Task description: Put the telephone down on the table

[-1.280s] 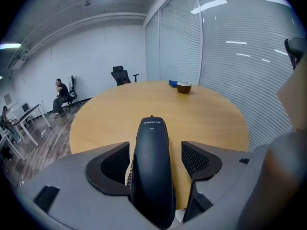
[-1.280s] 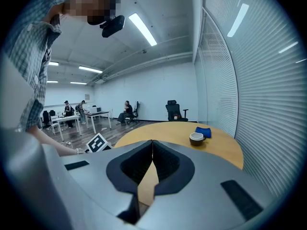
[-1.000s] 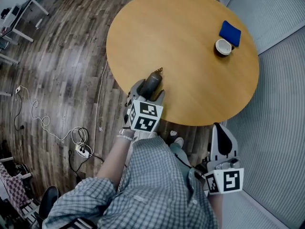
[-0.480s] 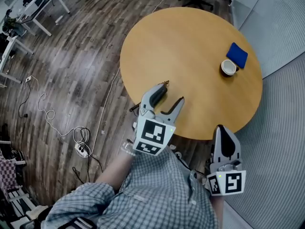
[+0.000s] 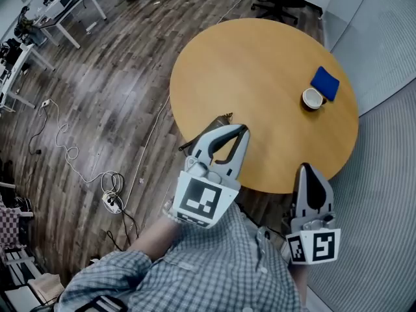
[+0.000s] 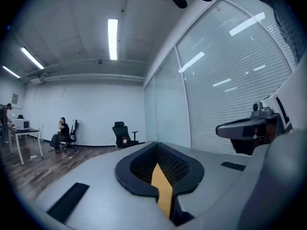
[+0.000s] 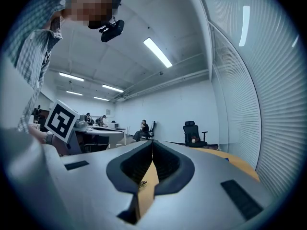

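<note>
Table (image 5: 260, 64) fills head view; gripper views add people (image 6: 61, 133).

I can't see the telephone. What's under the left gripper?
A dark tip and a dark end stick out from under the shut, empty left gripper on the table. The body between them is covered.

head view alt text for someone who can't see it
A person's left gripper, jaws just closed and empty, hangs over the near edge of a round wooden table, mostly hiding a dark telephone. The shut right gripper is at lower right.
</note>
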A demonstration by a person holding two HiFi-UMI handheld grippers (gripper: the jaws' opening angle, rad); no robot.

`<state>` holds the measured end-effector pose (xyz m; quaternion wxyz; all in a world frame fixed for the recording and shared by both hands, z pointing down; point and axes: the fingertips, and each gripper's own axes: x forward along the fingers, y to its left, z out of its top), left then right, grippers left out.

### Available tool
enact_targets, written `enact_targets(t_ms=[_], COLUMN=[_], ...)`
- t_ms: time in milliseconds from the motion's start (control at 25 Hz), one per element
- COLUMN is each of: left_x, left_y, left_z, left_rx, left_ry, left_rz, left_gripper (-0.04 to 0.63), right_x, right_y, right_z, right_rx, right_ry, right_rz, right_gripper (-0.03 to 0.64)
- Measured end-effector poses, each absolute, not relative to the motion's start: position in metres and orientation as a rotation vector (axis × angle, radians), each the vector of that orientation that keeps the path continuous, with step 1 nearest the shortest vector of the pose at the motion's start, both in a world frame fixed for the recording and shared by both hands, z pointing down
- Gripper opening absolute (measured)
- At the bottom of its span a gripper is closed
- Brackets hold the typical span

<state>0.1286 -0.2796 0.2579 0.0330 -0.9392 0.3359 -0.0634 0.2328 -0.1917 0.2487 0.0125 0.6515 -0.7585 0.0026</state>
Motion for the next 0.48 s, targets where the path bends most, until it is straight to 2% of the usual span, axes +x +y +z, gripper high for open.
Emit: enact_targets(t_ms=[480], left_x=[0.119], left_y=[-0.265], left_z=[0.252], left_rx=[-2.944], left_ry=[1.014], left_rz=[-0.167], left_gripper=[0.008], right_x=[0.23], right_y=[-0.185], right_z=[0.237], right_rx=[1.991], right_ry=[-2.415], right_rz=[-0.044], right_gripper=[0.011])
